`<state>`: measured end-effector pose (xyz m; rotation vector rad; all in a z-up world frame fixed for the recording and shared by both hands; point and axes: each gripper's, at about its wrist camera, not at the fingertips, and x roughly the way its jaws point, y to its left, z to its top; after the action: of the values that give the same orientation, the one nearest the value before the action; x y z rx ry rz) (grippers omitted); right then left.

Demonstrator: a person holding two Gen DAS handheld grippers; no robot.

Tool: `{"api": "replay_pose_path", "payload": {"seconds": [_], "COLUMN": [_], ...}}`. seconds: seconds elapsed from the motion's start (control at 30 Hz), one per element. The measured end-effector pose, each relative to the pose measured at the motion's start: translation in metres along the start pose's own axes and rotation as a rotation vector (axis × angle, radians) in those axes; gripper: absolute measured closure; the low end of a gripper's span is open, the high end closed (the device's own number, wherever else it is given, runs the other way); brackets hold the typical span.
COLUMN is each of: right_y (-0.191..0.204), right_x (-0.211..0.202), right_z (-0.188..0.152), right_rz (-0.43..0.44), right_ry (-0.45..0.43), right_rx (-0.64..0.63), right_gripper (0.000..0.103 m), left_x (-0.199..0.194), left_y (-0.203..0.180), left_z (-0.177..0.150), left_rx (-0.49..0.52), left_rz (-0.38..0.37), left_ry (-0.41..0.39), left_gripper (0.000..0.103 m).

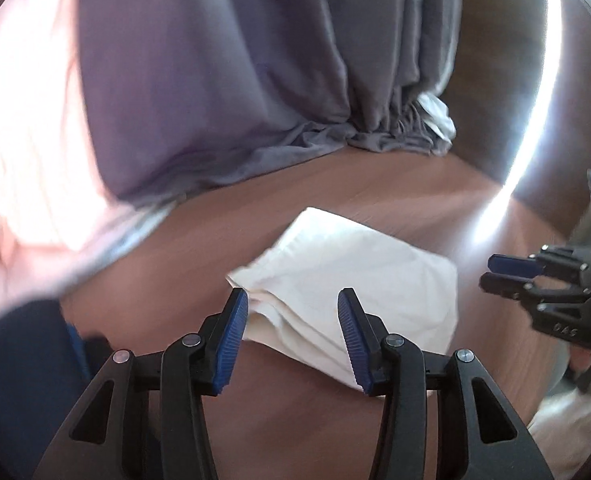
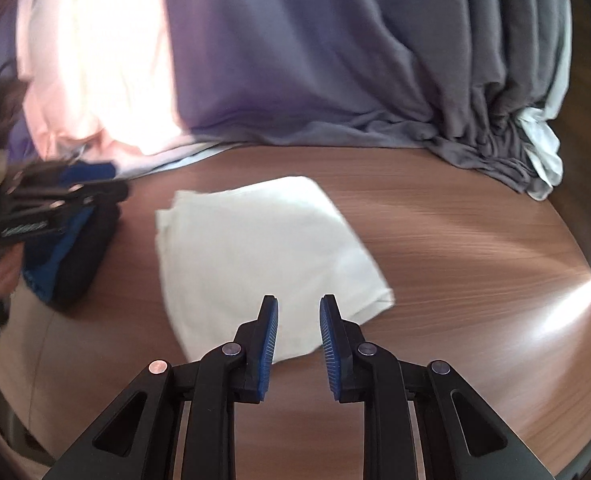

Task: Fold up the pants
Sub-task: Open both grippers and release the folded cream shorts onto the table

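Observation:
The white pants [image 1: 347, 280] lie folded into a compact rectangle on the brown wooden table [image 1: 295, 420]; they also show in the right wrist view [image 2: 255, 256]. My left gripper [image 1: 293, 300] is open and empty, just above the folded pants' near left corner. My right gripper [image 2: 298, 308] is open and empty over the pants' near edge. The right gripper also appears in the left wrist view [image 1: 495, 274], right of the pants. The left gripper shows blurred in the right wrist view [image 2: 95, 196], left of the pants.
A grey and purple curtain [image 2: 335, 60] hangs behind the table, bunched on its far edge. A pinkish cloth [image 2: 87, 60] lies at the back left in bright light. A dark blue and black folded item [image 2: 71, 264] sits left of the pants.

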<state>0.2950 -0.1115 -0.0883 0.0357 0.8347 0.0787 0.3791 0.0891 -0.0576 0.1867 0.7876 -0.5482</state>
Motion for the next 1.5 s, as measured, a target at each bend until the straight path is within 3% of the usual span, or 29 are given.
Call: {"api": "replay_pose_path", "payload": {"seconds": [0.07,0.2,0.6,0.7,0.77,0.8,0.87,0.9,1.07,1.4,1.5], "right_y": [-0.014,-0.032,-0.073,-0.077,-0.08,-0.081,-0.084,-0.086,-0.09,-0.09,-0.088], "right_x": [0.002,0.006,0.042,0.053,0.059,0.062,0.069,0.072,0.078,0.094,0.095], "right_z": [0.002,0.004,0.015,0.018,0.02,0.02,0.023,0.024,0.026,0.01,0.005], "right_rz": [-0.006,-0.019,0.06,0.086,0.105,0.112,0.13,0.137,0.164,0.193,0.19], "right_ry": [-0.012,-0.024,0.019,0.032,0.04,0.044,0.054,0.058,0.071,0.15,0.165], "right_rx": [0.014,-0.004,-0.047,-0.051,-0.054,-0.055,-0.055,-0.054,-0.064,-0.091,-0.098], "right_gripper": [0.07,0.07,0.07,0.07,0.07,0.07,0.07,0.07,0.07,0.07,0.07], "left_x": [0.005,0.018,0.073,0.078,0.08,0.08,0.079,0.076,0.05,0.068,0.072], "left_y": [-0.003,-0.009,-0.014,-0.014,-0.014,-0.015,-0.015,-0.017,-0.028,-0.021,-0.019], "left_z": [-0.009,-0.022,-0.033,-0.035,-0.034,-0.034,-0.033,-0.032,-0.026,-0.062,-0.066], "left_rx": [-0.101,-0.252,-0.456,-0.492,-0.511,-0.518,-0.533,-0.542,-0.56,-0.63,-0.631], "left_rz": [-0.012,-0.003,0.1,0.096,0.081,0.074,0.059,0.049,0.087,0.188,0.198], "left_ry": [0.004,0.013,0.093,0.099,0.097,0.099,0.099,0.091,0.044,0.158,0.168], "left_gripper": [0.057,0.059,0.063,0.063,0.072,0.082,0.087,0.1,0.1,0.099,0.092]}}
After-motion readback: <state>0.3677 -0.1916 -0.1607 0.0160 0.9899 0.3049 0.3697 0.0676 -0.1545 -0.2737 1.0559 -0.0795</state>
